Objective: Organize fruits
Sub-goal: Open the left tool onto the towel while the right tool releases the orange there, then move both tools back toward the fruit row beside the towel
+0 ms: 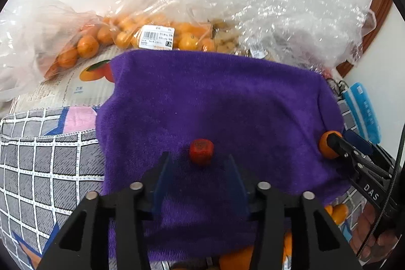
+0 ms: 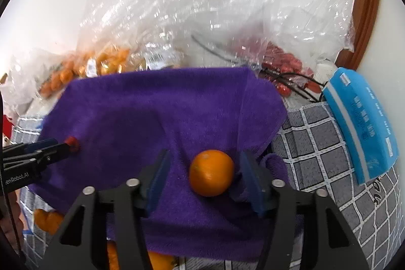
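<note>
Two hand-held grippers work over a purple towel spread on a checked cover, with fruit set out for sorting; the left gripper stands with its jaws spread and nothing between them, a small red fruit lying on the towel just ahead of its fingertips; the right gripper brackets an orange near the towel's right edge, its right finger close against the fruit and pressing into a fold of cloth, its left finger well off the peel, so the jaws read as parted rather than clamped. Behind the towel sit clear plastic bags of more oranges, and loose ones show below the towel's near edge; a blue tissue pack lies to the right. The orange looks firm, round and fairly light, its waxy peel likely to slip and roll on the pile; a hold across its widest part, with moderate squeeze, seems safest. The red fruit appears smaller and possibly softer; it probably wants a gentler pinch at its sides, since hard pressure could bruise it.
</note>
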Demonstrator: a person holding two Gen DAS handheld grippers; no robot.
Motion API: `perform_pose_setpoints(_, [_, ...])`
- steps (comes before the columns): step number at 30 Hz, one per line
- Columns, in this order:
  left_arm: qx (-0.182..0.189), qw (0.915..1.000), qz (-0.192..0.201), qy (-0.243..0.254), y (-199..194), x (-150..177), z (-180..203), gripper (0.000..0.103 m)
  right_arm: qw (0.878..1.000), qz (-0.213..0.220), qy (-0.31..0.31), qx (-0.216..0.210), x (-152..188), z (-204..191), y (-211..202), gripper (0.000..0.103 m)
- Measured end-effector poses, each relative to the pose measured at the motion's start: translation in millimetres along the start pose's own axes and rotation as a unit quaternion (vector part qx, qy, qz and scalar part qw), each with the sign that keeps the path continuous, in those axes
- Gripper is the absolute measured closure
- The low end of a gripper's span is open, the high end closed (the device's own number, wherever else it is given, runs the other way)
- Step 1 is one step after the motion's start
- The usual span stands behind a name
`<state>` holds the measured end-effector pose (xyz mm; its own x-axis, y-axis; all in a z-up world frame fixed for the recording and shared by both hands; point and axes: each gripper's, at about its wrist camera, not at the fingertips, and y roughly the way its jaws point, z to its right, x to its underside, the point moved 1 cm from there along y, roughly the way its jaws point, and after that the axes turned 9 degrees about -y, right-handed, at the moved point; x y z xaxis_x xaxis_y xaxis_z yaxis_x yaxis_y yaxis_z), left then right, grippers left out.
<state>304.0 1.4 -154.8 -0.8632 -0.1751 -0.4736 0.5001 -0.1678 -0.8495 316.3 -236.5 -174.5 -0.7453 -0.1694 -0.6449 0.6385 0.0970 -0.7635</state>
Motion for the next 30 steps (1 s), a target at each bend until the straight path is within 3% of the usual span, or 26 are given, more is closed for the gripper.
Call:
perform_pose_setpoints(6, [-0.006,0.9998,0.019,-0.005,-23,3,1,0.052,0.999,0.022,-0.001,0.032,-2,-4,-34,0.037])
perform_pose_setpoints(11, [0.002,0.9986,0.052,0.0,-51,12,0,0.052,0.998,0.044,0.011,0.034,7,-3,-64,0.037])
perform_pose_setpoints(18, [-0.02,0.9955,0.087,0.032,-86,32,2,0.052,0.997,0.054,0.027,0.048,23,-1,-102,0.037])
perform_pose_setpoints(21, [-0.011,0.9958,0.086,0.031,-98,41,2,0.052,0.998,0.048,0.039,0.022,32,0,-117,0.037])
perform_pose_setpoints(30, [-0.004,0.9943,0.101,0.035,-134,74,9,0.052,0.998,0.045,0.036,0.017,64,-2,-161,0.037])
